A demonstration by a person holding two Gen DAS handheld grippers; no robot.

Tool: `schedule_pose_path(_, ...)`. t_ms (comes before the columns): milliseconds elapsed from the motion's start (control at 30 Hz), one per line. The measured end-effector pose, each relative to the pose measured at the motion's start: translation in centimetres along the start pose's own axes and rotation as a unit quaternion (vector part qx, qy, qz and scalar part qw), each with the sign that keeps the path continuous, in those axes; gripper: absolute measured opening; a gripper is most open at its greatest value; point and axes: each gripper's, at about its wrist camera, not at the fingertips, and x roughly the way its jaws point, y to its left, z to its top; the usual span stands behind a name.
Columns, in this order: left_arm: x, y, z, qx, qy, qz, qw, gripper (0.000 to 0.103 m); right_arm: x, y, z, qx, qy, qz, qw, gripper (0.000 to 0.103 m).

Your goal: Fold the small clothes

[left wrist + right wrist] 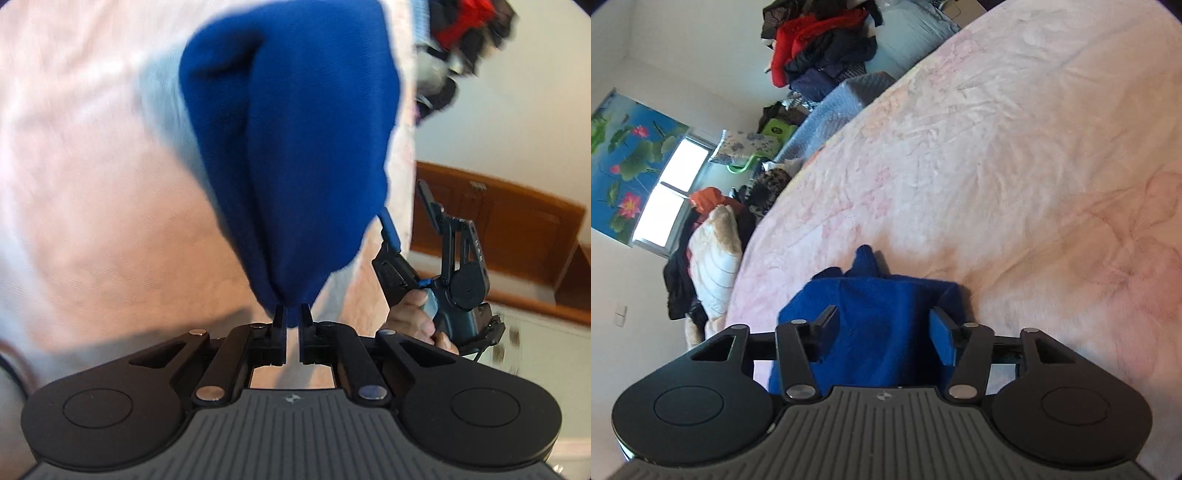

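Two claws share the blue garment (291, 147): the left claw (291, 314) is clenched on its bunched corner at lower centre, cloth running up-frame over the pink bed (92, 184), while the right claw (884, 332) stands released, cloth between its jaws.

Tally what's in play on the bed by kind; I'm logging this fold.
Blue garments: 1
Grippers: 2, the left gripper and the right gripper
Pink bedspreads: 1
Total: 4
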Motion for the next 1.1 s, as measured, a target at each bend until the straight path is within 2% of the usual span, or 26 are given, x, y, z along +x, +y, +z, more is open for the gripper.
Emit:
schedule_pose_path(67,-2.8,0.0,-0.2,0.048,-0.033,0.020,0.9981,0.005,-2.0,0.3,-2.1,-0.003,0.028,0.033,0.999,0.054)
schedule_pose_path(133,-5.5,0.2,-0.1,0.079,-0.080,0.044,0.9927,0.005,-3.2,0.4,-4.5,-0.010,0.059,0.037,0.998,0.055)
schedule_pose_path(267,-7.9,0.8,1.3,0.079,-0.126,0.044,0.9878,0.005,-3.5,-0.2,-7.4,-0.007,0.091,0.026,0.995,0.053)
schedule_pose_path(333,-8.3,1.2,1.9,0.071,-0.129,0.026,0.9888,0.005,-2.9,-0.5,-8.3,-0.001,0.110,0.019,0.994,0.048)
schedule_pose_path(400,-8.3,1.2,2.6,0.053,-0.120,0.005,0.9914,0.005,-2.3,-0.4,-9.1,-0.004,0.125,0.001,0.992,0.048)
schedule_pose_path(467,-7.9,1.1,3.0,0.032,-0.121,-0.012,0.9921,0.006,-2.0,-0.3,-9.7,-0.001,0.133,0.001,0.991,0.048)
schedule_pose_path(633,-6.7,1.7,4.3,-0.001,-0.130,-0.015,0.9913,0.006,-1.3,0.0,-10.5,-0.002,0.149,-0.004,0.989,0.048)
schedule_pose_path(700,-6.7,2.0,4.2,-0.012,-0.138,-0.003,0.9903,0.006,-1.1,0.0,-10.5,-0.004,0.151,-0.002,0.989,0.048)
schedule_pose_path(767,-6.7,2.1,4.4,-0.019,-0.142,0.004,0.9897,0.006,-1.1,0.0,-10.5,-0.010,0.150,-0.007,0.989,0.040)
schedule_pose_path(800,-6.8,2.0,4.3,-0.018,-0.143,0.007,0.9896,0.006,-1.0,0.0,-10.5,-0.014,0.149,-0.013,0.989,0.023)
schedule_pose_path(833,-6.8,1.8,4.2,-0.016,-0.145,0.007,0.9893,0.006,-1.0,-0.1,-10.6,-0.018,0.151,-0.017,0.988,0.014)
schedule_pose_path(900,-7.0,1.1,3.6,0.001,-0.149,-0.003,0.9888,0.007,-1.0,-0.3,-10.7,-0.018,0.152,-0.017,0.988,0.014)
schedule_pose_path(967,-7.1,0.2,3.2,0.035,-0.154,0.005,0.9874,0.010,-1.2,-0.7,-10.6,-0.008,0.154,-0.011,0.988,0.017)
schedule_pose_path(1033,-7.4,0.1,3.0,0.046,-0.158,0.016,0.9863,0.020,-1.3,-0.9,-10.5,0.002,0.153,-0.009,0.988,0.020)
schedule_pose_path(1067,-7.4,0.2,3.1,0.042,-0.162,0.025,0.9855,0.029,-1.3,-1.0,-10.5,0.003,0.154,-0.006,0.988,0.024)
schedule_pose_path(1100,-7.5,0.4,3.1,0.040,-0.170,0.033,0.9841,0.031,-1.4,-0.9,-10.5,0.002,0.155,-0.003,0.988,0.029)
